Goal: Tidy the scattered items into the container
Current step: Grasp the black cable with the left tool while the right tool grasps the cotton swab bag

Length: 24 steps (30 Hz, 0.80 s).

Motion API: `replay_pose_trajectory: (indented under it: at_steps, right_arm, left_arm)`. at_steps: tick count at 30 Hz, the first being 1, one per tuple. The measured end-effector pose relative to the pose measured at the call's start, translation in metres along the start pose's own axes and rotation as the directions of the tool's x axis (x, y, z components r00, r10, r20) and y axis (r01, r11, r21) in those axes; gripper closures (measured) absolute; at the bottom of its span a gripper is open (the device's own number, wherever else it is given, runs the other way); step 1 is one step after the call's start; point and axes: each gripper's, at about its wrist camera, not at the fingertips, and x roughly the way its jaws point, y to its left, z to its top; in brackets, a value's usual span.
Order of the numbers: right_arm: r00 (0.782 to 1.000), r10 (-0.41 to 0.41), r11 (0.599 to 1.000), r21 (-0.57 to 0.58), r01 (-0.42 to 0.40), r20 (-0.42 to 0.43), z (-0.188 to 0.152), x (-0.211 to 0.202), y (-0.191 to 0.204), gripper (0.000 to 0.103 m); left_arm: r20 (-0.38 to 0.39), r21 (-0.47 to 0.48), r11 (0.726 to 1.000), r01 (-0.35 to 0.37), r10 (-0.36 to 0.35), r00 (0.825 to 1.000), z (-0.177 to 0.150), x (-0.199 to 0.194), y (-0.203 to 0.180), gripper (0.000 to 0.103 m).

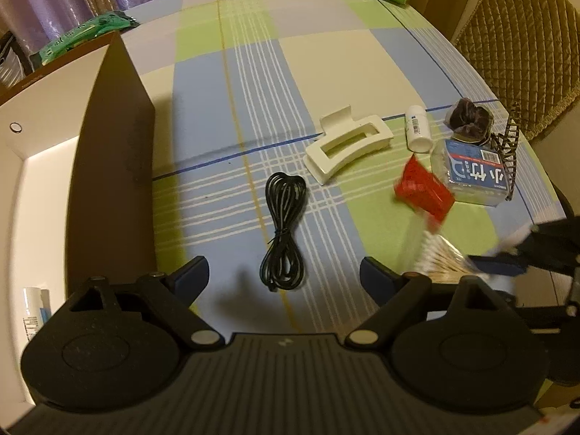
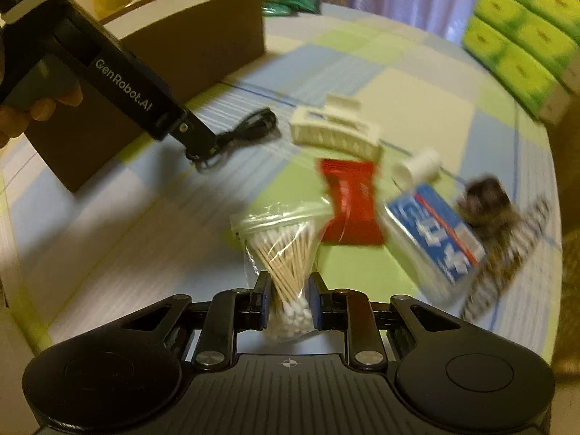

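- The desk, under a checked cloth of green, blue and cream, carried everything; green tissue packs were stacked along its far right side.
- The container, a brown box with a white inside, stood at the left edge of the desk; a small white and blue item already lay on its floor.
- The scattered items lay in a loose group toward the right edge: a white hair clip, a clear box with a blue label, a red packet, a white tube, a dark scrunchie and a dark comb-like piece.
- A coiled black cable lay apart from them, near the middle of the desk and closer to the container.
- The right claw was closed narrowly on a bag of cotton swabs, gripping it at the swab-tip end. The blur suggested motion, so the step in hand was probably carrying the bag.
- The left claw hung spread wide and empty directly over the cable.
- Judged next: the right claw needed to travel left over the container wall and release; the left needed to drop and close on the cable.
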Motion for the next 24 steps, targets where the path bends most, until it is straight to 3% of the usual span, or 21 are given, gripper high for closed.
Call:
replay_pose_trajectory:
  at_steps: [8,12,16,18,24]
  right_arm:
    - [1.0,-0.003,0.985,0.174,0.005,-0.009,-0.02,-0.016,-0.019,0.084]
    - [1.0,-0.011,0.978,0.209,0.011,0.0,-0.022,-0.021,-0.024,0.084]
    - [1.0,-0.019,0.972,0.233,0.016,0.011,-0.024,-0.024,-0.026,0.084]
    - [1.0,-0.02,0.969,0.246,0.015,0.021,-0.026,-0.025,-0.028,0.084]
    - [0.999,-0.021,0.97,0.244,0.011,0.04,-0.028,-0.034,-0.029,0.078]
  left_arm:
    - [-0.016,-0.001,1.0,0.008,-0.008,1.0,0.011,0.023,-0.003,0.035]
    - [-0.036,-0.022,1.0,-0.011,0.011,0.999,0.017,0.042,-0.002,0.057]
    - [-0.065,-0.038,0.998,-0.045,0.043,0.997,0.017,0.057,-0.001,0.068]
    - [-0.048,-0.031,0.998,-0.053,0.051,0.998,0.016,0.055,-0.003,0.081]
    - [-0.049,-0.062,0.997,-0.035,0.032,0.998,-0.003,0.046,-0.007,0.084]
